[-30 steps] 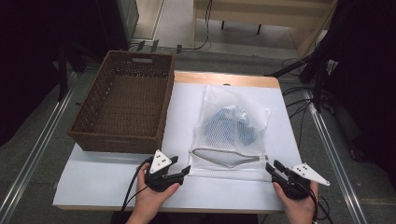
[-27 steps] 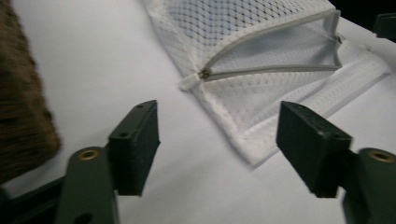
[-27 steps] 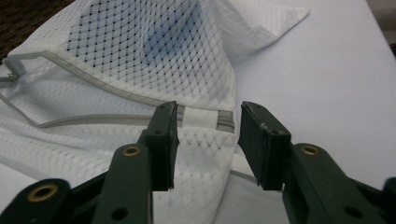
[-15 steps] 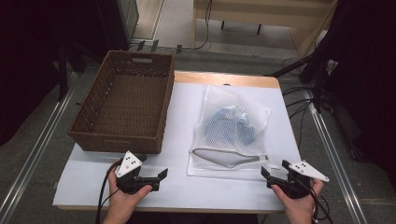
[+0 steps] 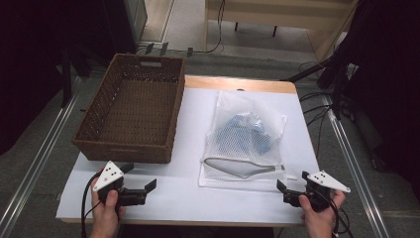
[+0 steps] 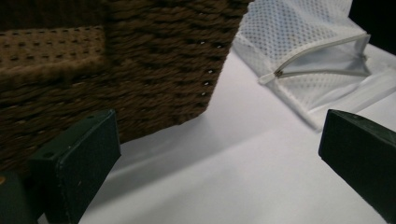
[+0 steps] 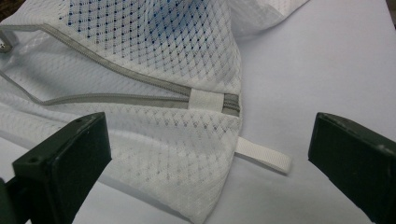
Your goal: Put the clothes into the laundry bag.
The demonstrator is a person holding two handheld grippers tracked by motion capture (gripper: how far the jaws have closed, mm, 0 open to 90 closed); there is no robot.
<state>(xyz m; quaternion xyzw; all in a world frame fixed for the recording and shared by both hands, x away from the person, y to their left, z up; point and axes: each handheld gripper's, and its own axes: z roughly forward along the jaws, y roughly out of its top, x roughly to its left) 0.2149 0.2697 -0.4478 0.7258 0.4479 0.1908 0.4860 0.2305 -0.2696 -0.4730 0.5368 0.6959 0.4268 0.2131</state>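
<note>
The white mesh laundry bag (image 5: 245,141) lies flat on the white table cover (image 5: 188,198), just right of the wicker basket (image 5: 131,116). Its long axis runs from the near edge to the far edge, and its unzipped mouth (image 5: 242,167) faces the near edge. Blue cloth (image 5: 242,133) shows inside. The right gripper (image 5: 293,192), near the bag's near right corner, and the left gripper (image 5: 141,187), just before the basket, have just been opening; both stand spread with nothing between the jaws.
</note>
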